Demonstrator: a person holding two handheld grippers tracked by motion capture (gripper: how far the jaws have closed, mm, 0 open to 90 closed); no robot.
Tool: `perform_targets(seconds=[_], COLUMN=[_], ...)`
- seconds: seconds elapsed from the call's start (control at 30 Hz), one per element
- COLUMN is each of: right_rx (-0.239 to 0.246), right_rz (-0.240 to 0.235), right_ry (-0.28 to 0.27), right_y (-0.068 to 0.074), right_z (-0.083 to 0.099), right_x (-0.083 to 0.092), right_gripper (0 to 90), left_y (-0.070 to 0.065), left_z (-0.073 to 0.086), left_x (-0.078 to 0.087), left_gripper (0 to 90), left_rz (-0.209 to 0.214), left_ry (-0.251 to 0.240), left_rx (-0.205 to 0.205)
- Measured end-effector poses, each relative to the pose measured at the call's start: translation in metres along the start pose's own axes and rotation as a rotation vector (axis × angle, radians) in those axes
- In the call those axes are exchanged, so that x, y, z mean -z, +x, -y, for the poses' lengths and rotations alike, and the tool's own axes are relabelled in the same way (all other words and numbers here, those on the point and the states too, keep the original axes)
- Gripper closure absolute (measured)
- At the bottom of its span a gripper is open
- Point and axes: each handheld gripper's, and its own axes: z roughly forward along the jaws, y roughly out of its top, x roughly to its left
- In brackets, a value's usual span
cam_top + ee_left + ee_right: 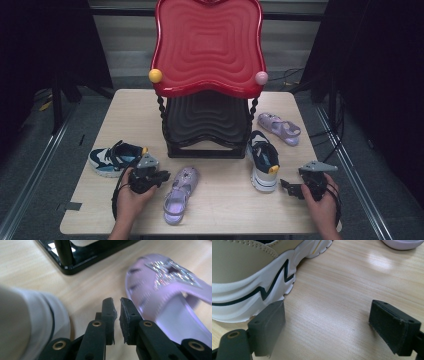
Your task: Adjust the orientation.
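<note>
Left gripper [159,178] beside the near lilac sandal [178,195], jaws nearly together on nothing; right gripper [290,187] wide apart next to the right sneaker [263,159].

Likely step: grabbing shoes for the two-tier rack [207,75]. Left jaws sit just off the sandal's edge in the left gripper view, so they need to open before closing on the strap or side wall, not the glittery top. Right jaws are empty, one pad just beside the sneaker sole [252,293]; best bite is probably the heel collar. Hard to read: the left sneaker [114,158] shows as a blurred pale mass in the left gripper view; the rack's lower shelf is shadowed; the far sandal [279,128] is cut off in the right gripper view.
</note>
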Motion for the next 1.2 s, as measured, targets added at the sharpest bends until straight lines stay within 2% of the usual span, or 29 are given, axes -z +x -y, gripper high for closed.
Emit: perform_targets(seconds=[0.13,0.17,0.2,0.3,0.43,0.53,0.57,0.97,1.1,1.2], right_rx=[0.001,0.001,0.000,0.000,0.000,0.000,0.000,0.000,0.002,0.000], right_rz=[0.001,0.001,0.000,0.000,0.000,0.000,0.000,0.000,0.000,-0.001], right_ry=[-0.001,-0.001,0.000,0.000,0.000,0.000,0.000,0.000,-0.001,0.000], right_y=[0.000,0.000,0.000,0.000,0.000,0.000,0.000,0.000,0.000,0.000], right_z=[0.000,0.000,0.000,0.000,0.000,0.000,0.000,0.000,0.000,0.000], right_x=[0.000,0.000,0.000,0.000,0.000,0.000,0.000,0.000,0.000,0.000], right_gripper=[13.4,13.4,13.3,13.3,13.3,13.3,13.3,13.3,13.3,13.3], left_y=[-0.005,-0.005,-0.007,-0.011,-0.017,-0.018,-0.018,-0.014,-0.011,-0.009], left_z=[0.014,0.014,0.017,0.018,0.014,0.010,0.008,-0.011,-0.014,-0.013], left_x=[0.014,0.014,0.018,0.019,0.017,0.011,0.007,-0.009,-0.012,-0.006], left_gripper=[80.3,79.9,79.2,79.3,79.7,80.6,81.2,89.6,89.7,89.4], left_rz=[0.031,0.031,0.051,0.057,0.079,0.072,0.086,0.067,0.068,0.064], left_ry=[0.000,0.000,-0.011,-0.001,-0.002,0.010,0.004,-0.002,-0.006,-0.012], left_rx=[0.009,0.009,0.014,0.005,-0.009,-0.016,-0.016,-0.031,-0.027,-0.020])
